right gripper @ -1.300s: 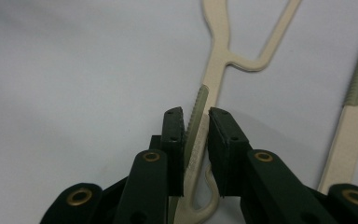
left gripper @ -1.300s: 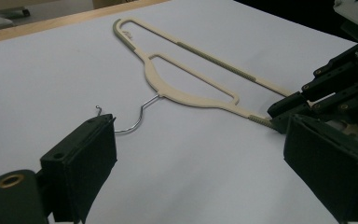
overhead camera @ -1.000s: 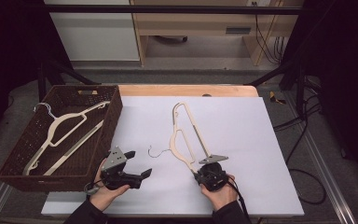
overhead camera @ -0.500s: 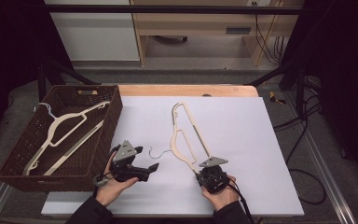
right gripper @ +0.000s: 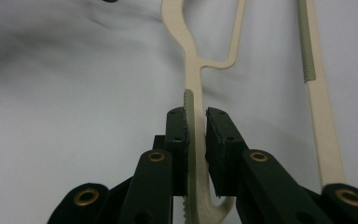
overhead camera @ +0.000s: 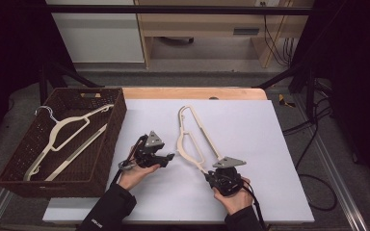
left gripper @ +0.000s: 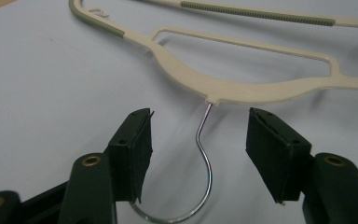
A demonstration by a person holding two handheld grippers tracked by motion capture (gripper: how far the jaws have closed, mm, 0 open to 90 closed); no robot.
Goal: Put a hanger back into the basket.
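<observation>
A cream plastic hanger [overhead camera: 189, 144] lies on the white table top [overhead camera: 255, 139]. My right gripper [overhead camera: 206, 172] is shut on the near end of one hanger arm [right gripper: 193, 100], which runs up between the closed pads. My left gripper [overhead camera: 169, 156] stands open at the hanger's left side. In the left gripper view the metal hook [left gripper: 206, 154] curves down between the two spread pads [left gripper: 137, 140], touching neither. The hanger's neck [left gripper: 214, 88] sits just beyond the left gripper [left gripper: 199, 126].
A dark wicker basket [overhead camera: 118, 120] stands at the table's left and holds a second cream hanger [overhead camera: 67, 127]. A wooden strip [overhead camera: 192, 93] edges the back of the table. Cables [overhead camera: 313, 125] hang off the right side.
My left gripper has moved right and forward until its open jaws straddle the hanger's metal hook. The right gripper has stayed shut on the hanger arm.
</observation>
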